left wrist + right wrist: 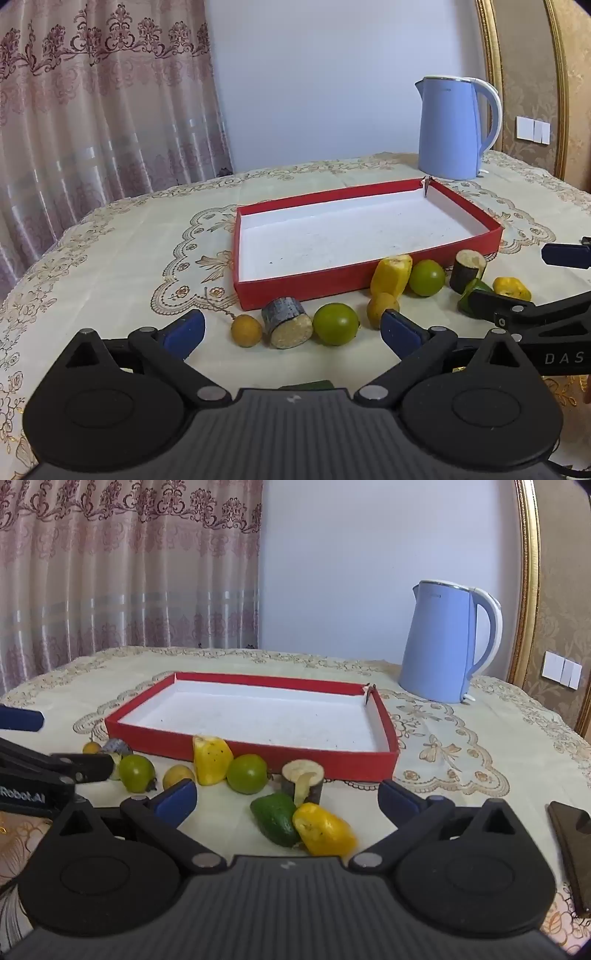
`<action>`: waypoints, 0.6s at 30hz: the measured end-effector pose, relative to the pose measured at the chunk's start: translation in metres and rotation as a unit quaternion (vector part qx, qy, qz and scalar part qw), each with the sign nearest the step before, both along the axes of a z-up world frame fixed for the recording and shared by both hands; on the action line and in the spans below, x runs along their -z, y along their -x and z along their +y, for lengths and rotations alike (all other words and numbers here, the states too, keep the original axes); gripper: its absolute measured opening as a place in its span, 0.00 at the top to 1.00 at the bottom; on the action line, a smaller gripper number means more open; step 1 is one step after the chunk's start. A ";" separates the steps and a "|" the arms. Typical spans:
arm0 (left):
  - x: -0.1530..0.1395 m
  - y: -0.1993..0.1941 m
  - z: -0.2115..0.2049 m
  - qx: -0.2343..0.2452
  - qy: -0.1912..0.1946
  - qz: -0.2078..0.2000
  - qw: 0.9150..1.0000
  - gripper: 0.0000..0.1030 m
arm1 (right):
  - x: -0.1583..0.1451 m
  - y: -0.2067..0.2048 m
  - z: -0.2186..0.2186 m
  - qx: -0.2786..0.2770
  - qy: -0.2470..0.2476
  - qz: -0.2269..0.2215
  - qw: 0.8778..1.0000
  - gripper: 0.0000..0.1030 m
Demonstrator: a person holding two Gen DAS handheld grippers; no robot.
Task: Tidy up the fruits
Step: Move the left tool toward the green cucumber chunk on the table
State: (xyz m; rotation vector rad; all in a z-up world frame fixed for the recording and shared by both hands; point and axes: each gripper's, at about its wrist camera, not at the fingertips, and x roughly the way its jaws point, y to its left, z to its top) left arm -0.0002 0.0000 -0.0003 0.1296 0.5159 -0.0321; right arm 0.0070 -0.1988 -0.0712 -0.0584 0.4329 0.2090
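An empty red box with a white inside (pixel 303 288) (pixel 236 747) lies on the tablecloth. Fruits sit in a row along its near wall: two limes (pixel 335 324) (pixel 426 277), dark-skinned cut pieces (pixel 287 328) (pixel 468 269), yellow pieces (pixel 391 277) (pixel 323 834), small yellow round fruits (pixel 245 330) and a green avocado (pixel 275 823). My left gripper (pixel 293 328) stands open just short of the left end of the row. My right gripper (pixel 288 794) is open too, with the avocado and a yellow piece lying in front of its jaws, untouched.
A blue kettle (pixel 454 129) (pixel 443 642) stands behind the box at the right. A dark flat phone (pixel 569 849) lies near the right table edge. Curtains hang behind the round table at the left, and a gold-framed wall panel rises at the right.
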 end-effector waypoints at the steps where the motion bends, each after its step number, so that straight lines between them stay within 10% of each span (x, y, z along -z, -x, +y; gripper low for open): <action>1: 0.000 0.000 0.000 -0.001 -0.001 0.001 1.000 0.01 | -0.001 0.000 0.000 0.002 -0.006 0.000 1.000 0.00; 18: 0.009 -0.005 0.001 -0.035 -0.002 0.029 0.999 0.01 | 0.004 0.012 -0.007 0.010 -0.014 -0.009 1.000 0.00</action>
